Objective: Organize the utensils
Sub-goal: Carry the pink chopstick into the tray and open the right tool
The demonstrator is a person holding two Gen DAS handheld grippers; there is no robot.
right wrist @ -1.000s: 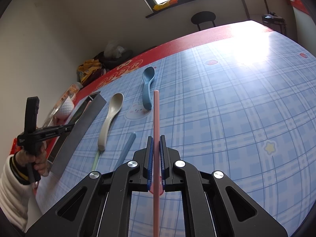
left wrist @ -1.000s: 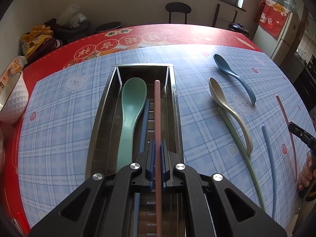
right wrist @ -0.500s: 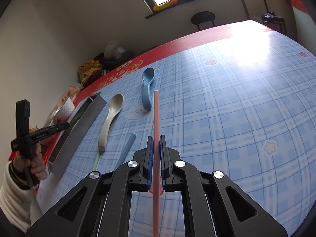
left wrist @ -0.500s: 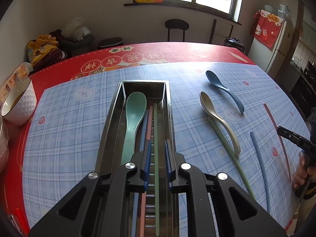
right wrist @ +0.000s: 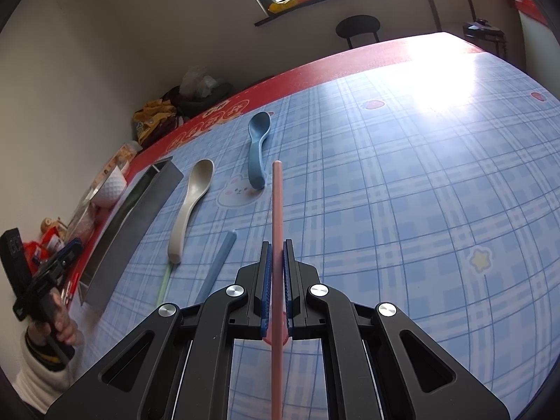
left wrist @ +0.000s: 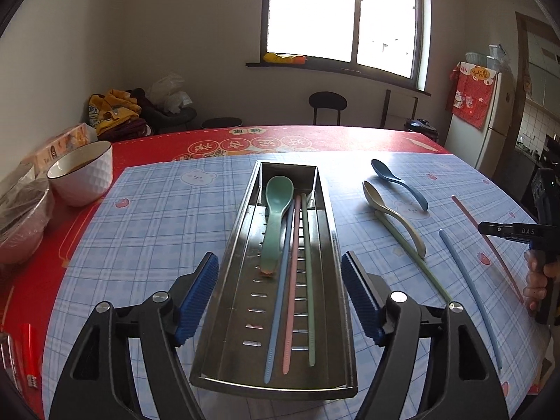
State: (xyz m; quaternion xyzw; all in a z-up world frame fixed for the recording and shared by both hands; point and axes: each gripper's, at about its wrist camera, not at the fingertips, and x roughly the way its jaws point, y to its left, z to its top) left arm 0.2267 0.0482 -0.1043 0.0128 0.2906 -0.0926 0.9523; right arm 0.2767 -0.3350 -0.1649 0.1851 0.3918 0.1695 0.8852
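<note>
A long steel tray [left wrist: 316, 217] holds a green spoon [left wrist: 276, 210] and blue, pink [left wrist: 293, 280] and green chopsticks. My left gripper [left wrist: 276, 287] is open wide and empty above the tray's near end. My right gripper [right wrist: 276, 280] is shut on a pink chopstick [right wrist: 276, 203], low over the tablecloth. On the cloth lie a beige spoon [left wrist: 388, 213], a blue spoon [left wrist: 399, 182], a green chopstick [left wrist: 413, 255] and a blue chopstick [left wrist: 469, 290]. The tray also shows in the right wrist view [right wrist: 140, 217].
A white bowl [left wrist: 82, 171] and a plastic-covered bowl [left wrist: 21, 224] stand at the table's left edge, with a snack box behind. Red items [left wrist: 28, 350] lie at the near left edge. A chair and stools stand beyond the table.
My left gripper let go of the pink chopstick into the tray, opened wide and drew back and up. My right gripper stayed shut on its pink chopstick, hardly moving.
</note>
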